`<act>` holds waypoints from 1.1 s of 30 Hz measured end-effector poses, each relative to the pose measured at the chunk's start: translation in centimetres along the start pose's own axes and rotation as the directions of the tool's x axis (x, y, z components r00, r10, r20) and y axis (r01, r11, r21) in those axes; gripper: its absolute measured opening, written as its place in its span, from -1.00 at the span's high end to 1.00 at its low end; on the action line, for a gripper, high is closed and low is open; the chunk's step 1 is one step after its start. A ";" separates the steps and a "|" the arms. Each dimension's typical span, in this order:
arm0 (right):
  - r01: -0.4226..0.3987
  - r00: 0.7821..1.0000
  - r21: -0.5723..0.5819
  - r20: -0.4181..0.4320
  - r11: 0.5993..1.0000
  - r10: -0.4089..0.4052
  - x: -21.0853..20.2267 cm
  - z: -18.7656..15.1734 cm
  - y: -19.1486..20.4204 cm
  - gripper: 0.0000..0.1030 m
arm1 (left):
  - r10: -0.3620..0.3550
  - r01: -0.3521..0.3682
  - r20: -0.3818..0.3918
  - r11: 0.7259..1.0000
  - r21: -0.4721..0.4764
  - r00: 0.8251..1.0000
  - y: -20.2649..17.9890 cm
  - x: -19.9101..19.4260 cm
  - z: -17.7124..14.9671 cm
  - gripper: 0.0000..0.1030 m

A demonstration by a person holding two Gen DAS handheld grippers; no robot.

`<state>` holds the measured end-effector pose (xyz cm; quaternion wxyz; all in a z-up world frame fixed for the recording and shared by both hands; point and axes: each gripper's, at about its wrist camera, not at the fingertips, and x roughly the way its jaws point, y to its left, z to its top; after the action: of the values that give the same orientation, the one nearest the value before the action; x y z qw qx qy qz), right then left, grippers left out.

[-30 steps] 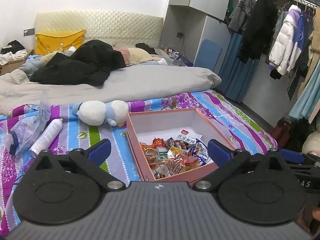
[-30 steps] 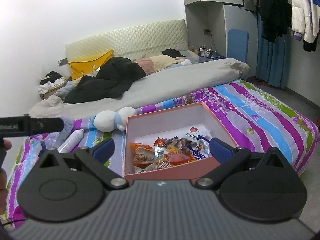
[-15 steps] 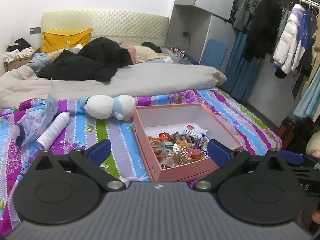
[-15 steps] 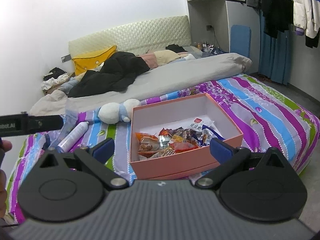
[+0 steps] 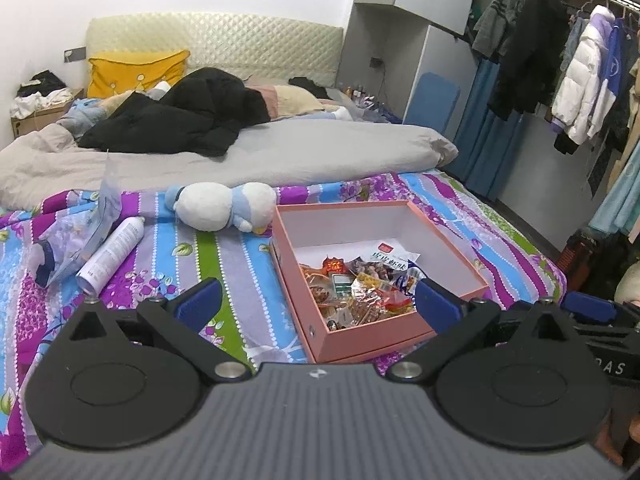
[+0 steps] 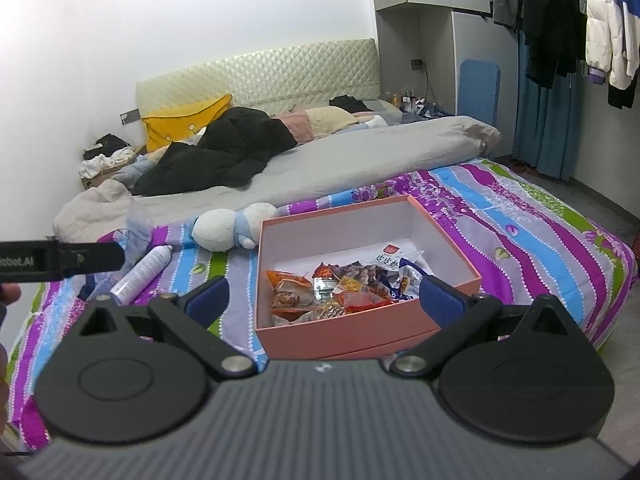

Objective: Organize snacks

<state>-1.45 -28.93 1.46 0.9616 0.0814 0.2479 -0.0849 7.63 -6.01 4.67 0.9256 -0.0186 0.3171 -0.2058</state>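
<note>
A pink open box (image 5: 352,336) (image 6: 360,334) lies on the striped bedspread, with a heap of wrapped snacks (image 5: 356,288) (image 6: 340,288) in its near half. A white packet with a red label (image 5: 390,256) (image 6: 394,258) rests at the back of the heap. My left gripper (image 5: 316,304) hovers open above the bed's front edge, its blue fingertips (image 5: 200,300) wide apart and empty. My right gripper (image 6: 324,298) is open too, in front of the box's near wall, holding nothing.
A white and blue plush toy (image 5: 224,208) lies left of the box. Further left are a white spray can (image 5: 112,252) and a clear plastic bag (image 5: 76,248). A grey duvet (image 5: 260,160) and black coat (image 5: 176,120) cover the bed's far half. Clothes (image 5: 576,80) hang at the right.
Both cameras have shifted so the box sits more central and closer in each view. Both grippers remain open and empty.
</note>
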 end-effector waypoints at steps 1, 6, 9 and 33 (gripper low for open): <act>0.000 1.000 0.000 -0.001 1.000 0.000 0.0 0.0 0.0 -1.00 | -0.006 0.006 0.003 1.000 -0.002 1.000 0.1 0.0 0.0 -1.00; -0.001 1.000 0.010 -0.005 1.000 0.001 0.1 -0.2 0.0 -1.00 | -0.023 0.022 0.014 1.000 0.005 1.000 0.0 -0.1 0.0 -1.00; -0.005 1.000 0.011 0.001 1.000 0.005 0.0 -0.3 0.1 -1.00 | -0.035 0.034 0.020 0.999 0.005 0.999 0.0 -0.2 0.0 -1.00; 0.024 1.000 -0.012 0.009 1.000 -0.024 0.1 -0.3 0.7 -1.00 | -0.017 0.017 0.041 1.000 0.002 0.999 -0.2 -1.2 -0.3 -1.00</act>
<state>-1.32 -28.18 1.23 0.9621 0.0722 0.2449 -0.0953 6.48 -5.69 5.13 0.9301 -0.0247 0.2978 -0.2135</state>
